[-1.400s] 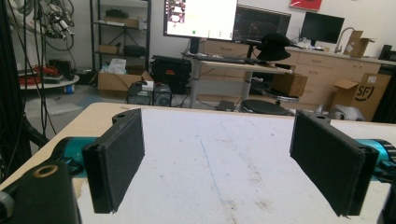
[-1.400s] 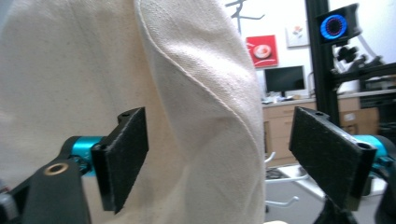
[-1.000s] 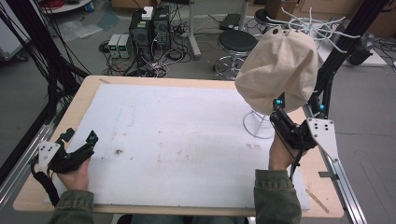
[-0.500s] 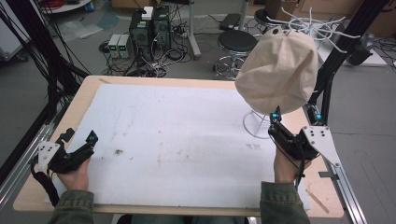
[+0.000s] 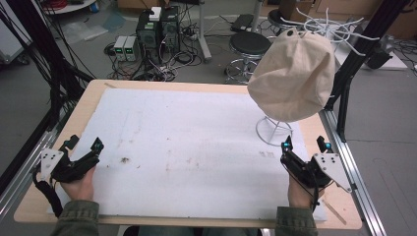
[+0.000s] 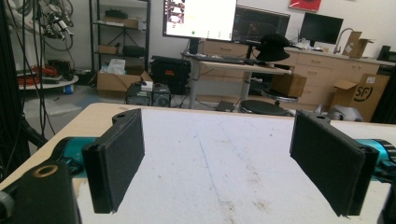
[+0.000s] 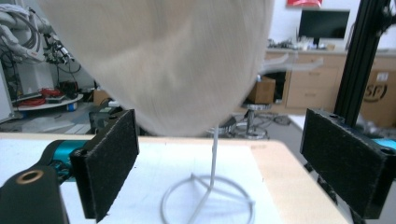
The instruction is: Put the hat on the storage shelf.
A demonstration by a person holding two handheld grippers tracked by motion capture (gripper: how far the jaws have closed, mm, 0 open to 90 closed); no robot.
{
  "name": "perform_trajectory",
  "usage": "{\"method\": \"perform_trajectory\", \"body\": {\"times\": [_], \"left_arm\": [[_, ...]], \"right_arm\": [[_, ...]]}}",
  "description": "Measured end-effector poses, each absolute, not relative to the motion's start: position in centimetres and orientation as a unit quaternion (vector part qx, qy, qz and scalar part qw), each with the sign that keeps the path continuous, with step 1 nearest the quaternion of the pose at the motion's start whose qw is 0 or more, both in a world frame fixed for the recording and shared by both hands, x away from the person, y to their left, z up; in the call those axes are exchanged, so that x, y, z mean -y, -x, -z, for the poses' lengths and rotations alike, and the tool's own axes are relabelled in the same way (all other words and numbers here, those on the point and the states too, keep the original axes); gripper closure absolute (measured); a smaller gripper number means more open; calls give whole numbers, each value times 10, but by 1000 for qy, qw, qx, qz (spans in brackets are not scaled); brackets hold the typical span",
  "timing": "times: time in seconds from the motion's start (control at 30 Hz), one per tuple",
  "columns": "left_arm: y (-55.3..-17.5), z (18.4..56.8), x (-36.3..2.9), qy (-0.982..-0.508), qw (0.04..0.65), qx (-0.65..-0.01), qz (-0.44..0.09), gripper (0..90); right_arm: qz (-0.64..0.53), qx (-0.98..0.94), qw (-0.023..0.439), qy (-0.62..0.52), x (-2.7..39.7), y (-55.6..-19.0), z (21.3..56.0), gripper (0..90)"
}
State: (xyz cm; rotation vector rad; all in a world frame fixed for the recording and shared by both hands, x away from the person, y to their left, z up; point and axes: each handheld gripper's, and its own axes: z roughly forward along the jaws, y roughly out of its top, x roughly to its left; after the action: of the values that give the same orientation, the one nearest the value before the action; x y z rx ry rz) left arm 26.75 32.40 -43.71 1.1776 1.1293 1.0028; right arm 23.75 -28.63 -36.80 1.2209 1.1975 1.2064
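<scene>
Counter edges: the counter [image 5: 93, 105] carried a white mat [image 5: 196, 147] that left a bare wooden rim on every side; aluminium rails ran along its left and right edges.
Open room: the middle of the mat lay bare between the two tools, marked by a few dark specks near the left one.
Left tool: the left tool [image 5: 84, 151] rested at the near left corner of the mat, held in the left hand [image 5: 78, 183], jaws spread wide and released, with nothing between them.
Right tool: the right tool [image 5: 305, 146] sat at the near right edge, held in the right hand [image 5: 300, 189], jaws spread wide and released, with nothing between them.
Task thing: the beige hat [image 5: 292, 73] hung on the white wire stand [image 5: 273, 130] at the right side of the counter, beyond the right tool and apart from it.
Obstructions: a black frame post [image 5: 344, 88] stood just right of the stand; stools and computer cases stood on the floor past the far edge.
Left gripper view: showed the open pads [image 6: 116, 161] over bare mat, with desks and monitors beyond.
Right gripper view: showed the hat [image 7: 173, 65] blurred above and between the pads [image 7: 109, 161], with the stand's ring base [image 7: 210, 196] resting on the mat.
</scene>
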Motion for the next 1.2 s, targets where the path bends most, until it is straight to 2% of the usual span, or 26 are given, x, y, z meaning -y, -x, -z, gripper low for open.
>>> {"method": "perform_trajectory", "body": {"times": [0.43, 1.2], "left_arm": [[-268, 437, -324, -503, 576, -482, -428, 180], [-266, 437, -323, -505, 574, -481, -429, 180]], "right_arm": [[-501, -498, 463, -535, 296, -247, 406, 108], [-498, -495, 476, -529, 291, -244, 405, 108]]}}
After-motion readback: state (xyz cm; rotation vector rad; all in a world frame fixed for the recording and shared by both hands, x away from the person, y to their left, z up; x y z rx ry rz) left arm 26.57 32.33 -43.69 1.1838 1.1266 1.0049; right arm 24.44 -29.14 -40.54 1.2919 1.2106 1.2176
